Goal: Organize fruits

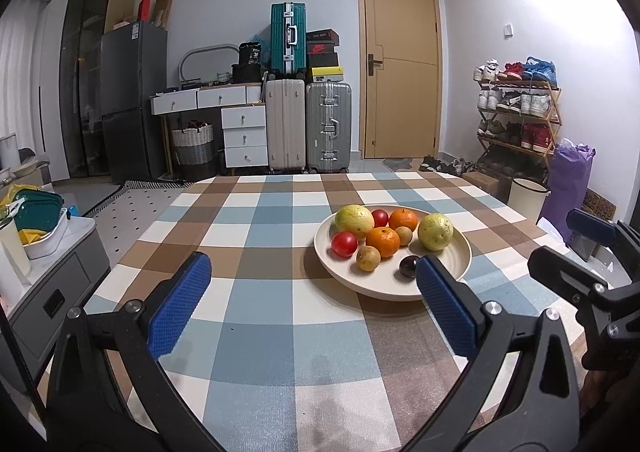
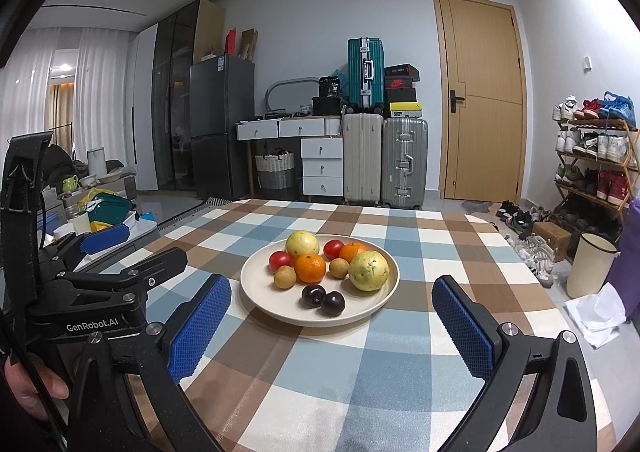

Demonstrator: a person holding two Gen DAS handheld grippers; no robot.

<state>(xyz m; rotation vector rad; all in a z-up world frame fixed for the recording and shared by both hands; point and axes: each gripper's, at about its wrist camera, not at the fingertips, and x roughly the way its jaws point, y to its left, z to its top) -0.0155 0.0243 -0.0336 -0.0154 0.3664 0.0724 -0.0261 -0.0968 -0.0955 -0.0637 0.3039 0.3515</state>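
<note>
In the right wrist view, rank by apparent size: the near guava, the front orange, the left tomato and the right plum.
Largest to smallest:
1. near guava
2. front orange
3. right plum and left tomato: too alike to rank, and the plum lies nearer the camera.

Wooden door [image 1: 400, 60]; stacked suitcases [image 1: 308, 120]; shoe rack [image 1: 516, 112].

left gripper's finger [image 1: 444, 304] hides one dark plum [image 1: 409, 266] partly.
</note>
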